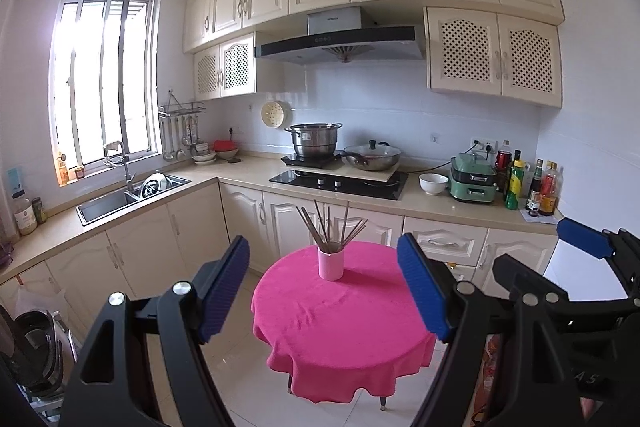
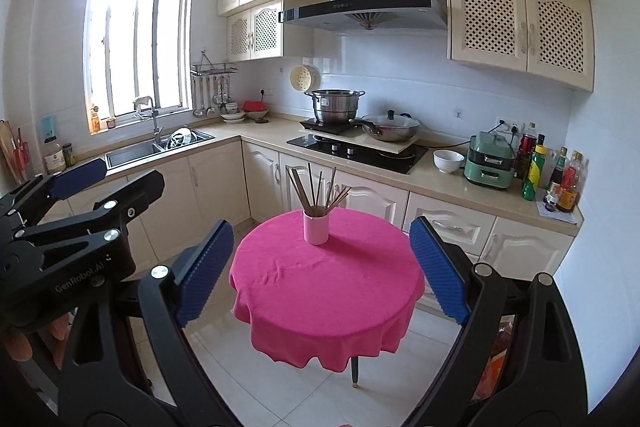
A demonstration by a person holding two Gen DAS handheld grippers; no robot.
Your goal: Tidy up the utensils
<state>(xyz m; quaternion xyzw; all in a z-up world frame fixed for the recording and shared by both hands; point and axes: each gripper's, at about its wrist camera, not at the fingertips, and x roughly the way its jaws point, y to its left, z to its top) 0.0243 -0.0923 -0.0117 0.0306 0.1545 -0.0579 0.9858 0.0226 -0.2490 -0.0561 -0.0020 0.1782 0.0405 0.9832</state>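
Kitchen, round table in pink cloth: chopsticks stand bunched in pink cup at far edge. Left gripper and right gripper are held spread, empty, well back. One stick should be pinched high, lifted straight.

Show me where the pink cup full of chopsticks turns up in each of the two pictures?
Left wrist view: the pink cup stands at the far edge of the round pink table, just right of centre.
Right wrist view: the same cup sits at the table's far edge, at centre.
Shared landmark: the steel pot on the stove behind it.
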